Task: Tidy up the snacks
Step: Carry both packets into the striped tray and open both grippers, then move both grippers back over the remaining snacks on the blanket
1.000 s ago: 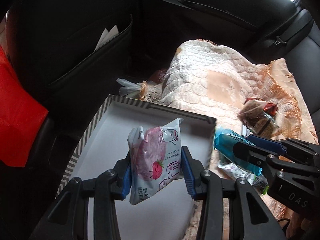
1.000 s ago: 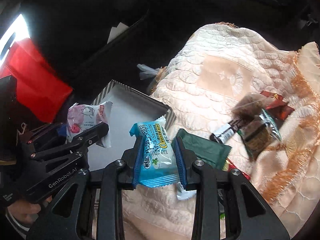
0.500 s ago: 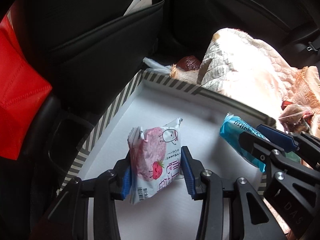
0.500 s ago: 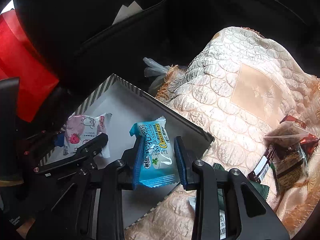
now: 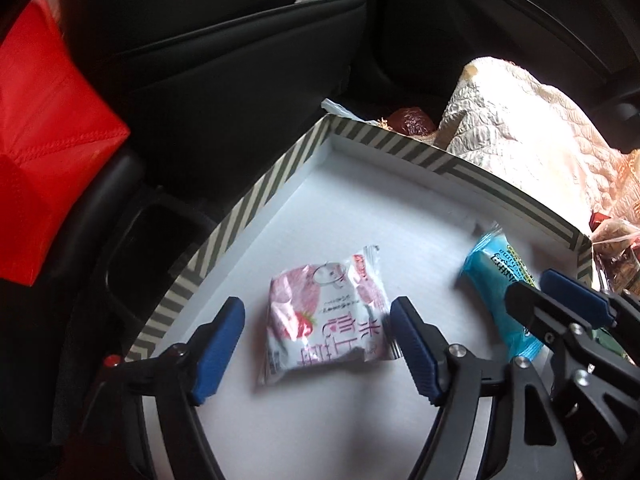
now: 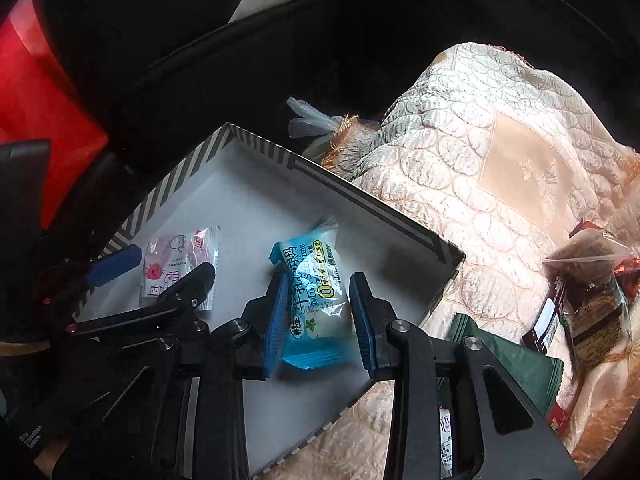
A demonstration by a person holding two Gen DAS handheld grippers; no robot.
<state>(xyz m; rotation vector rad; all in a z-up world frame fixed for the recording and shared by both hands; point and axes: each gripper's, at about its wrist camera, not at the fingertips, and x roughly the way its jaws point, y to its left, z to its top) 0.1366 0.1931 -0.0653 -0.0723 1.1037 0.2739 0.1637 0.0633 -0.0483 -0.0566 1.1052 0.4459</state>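
Snacks going into the striped box [image 5: 256, 204]. Left side of the box: pink packet [image 5: 326, 320] lies flat on the box floor between the left gripper [image 5: 316, 344] pads, jaws wide apart, neither pad touching it; long axis runs roughly along the fingers. Right of it: blue packet [image 6: 316, 292] sits between the right gripper [image 6: 320, 314] pads over the box floor, long axis along the fingers; jaws narrow, pads at its sides, real squeeze or just released, cannot tell. Right of the box on the quilt [image 6: 500, 168]: green packet [image 6: 516, 364], dark wrappers [image 6: 588, 308], nearer the right gripper, likely its next pick.
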